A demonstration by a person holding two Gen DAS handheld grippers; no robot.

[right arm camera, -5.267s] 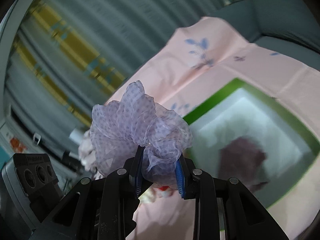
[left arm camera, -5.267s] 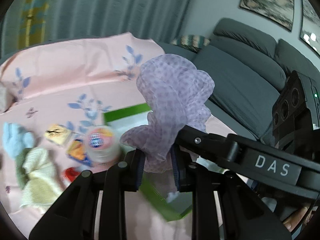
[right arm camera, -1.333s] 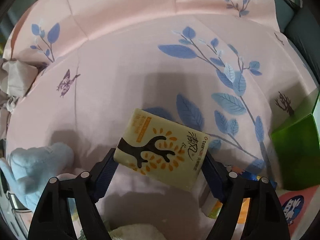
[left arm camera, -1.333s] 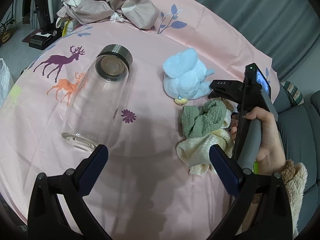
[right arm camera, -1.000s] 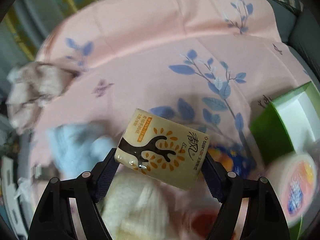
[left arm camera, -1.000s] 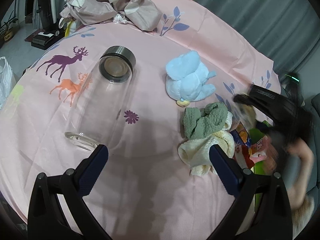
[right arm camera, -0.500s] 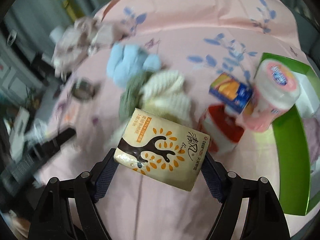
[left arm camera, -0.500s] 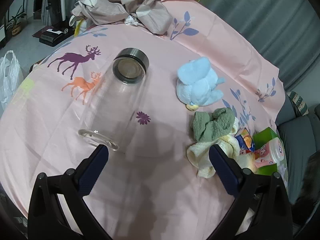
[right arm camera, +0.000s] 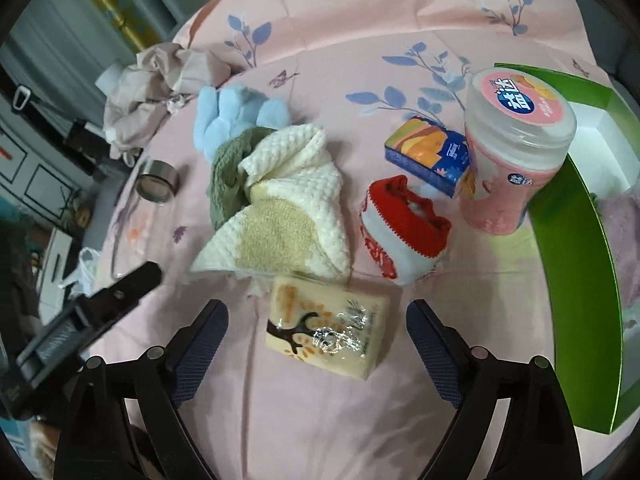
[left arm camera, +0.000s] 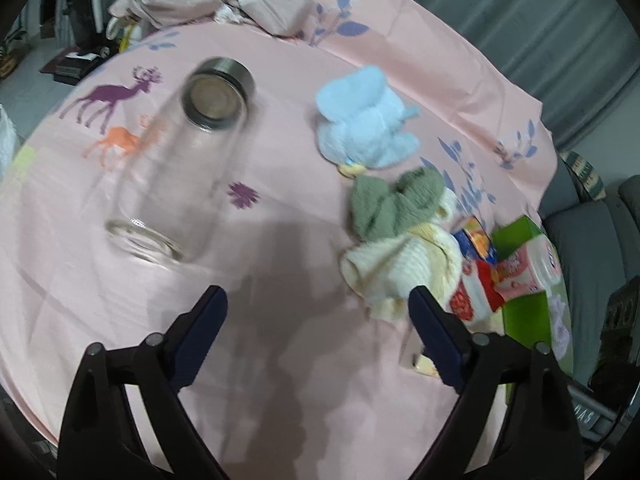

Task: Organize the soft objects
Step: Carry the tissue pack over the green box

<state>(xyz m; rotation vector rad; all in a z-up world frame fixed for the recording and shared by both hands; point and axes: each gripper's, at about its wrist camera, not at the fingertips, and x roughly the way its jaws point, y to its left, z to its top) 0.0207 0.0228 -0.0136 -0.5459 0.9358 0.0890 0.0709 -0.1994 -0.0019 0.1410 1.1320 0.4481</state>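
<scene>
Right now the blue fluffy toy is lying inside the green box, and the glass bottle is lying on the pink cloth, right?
Not quite. The blue fluffy toy is not in the green box; it lies on the pink cloth, beside the green towel. The left wrist view shows this. The glass bottle does lie on the cloth.

left gripper (left arm camera: 318,312) closing with nothing between the jaws, over pink tablecloth (left arm camera: 280,360), clear glass bottle (left arm camera: 184,164) lying down, blue plush (left arm camera: 366,128), green cloth (left arm camera: 394,204) on cream towel (left arm camera: 404,268)
</scene>
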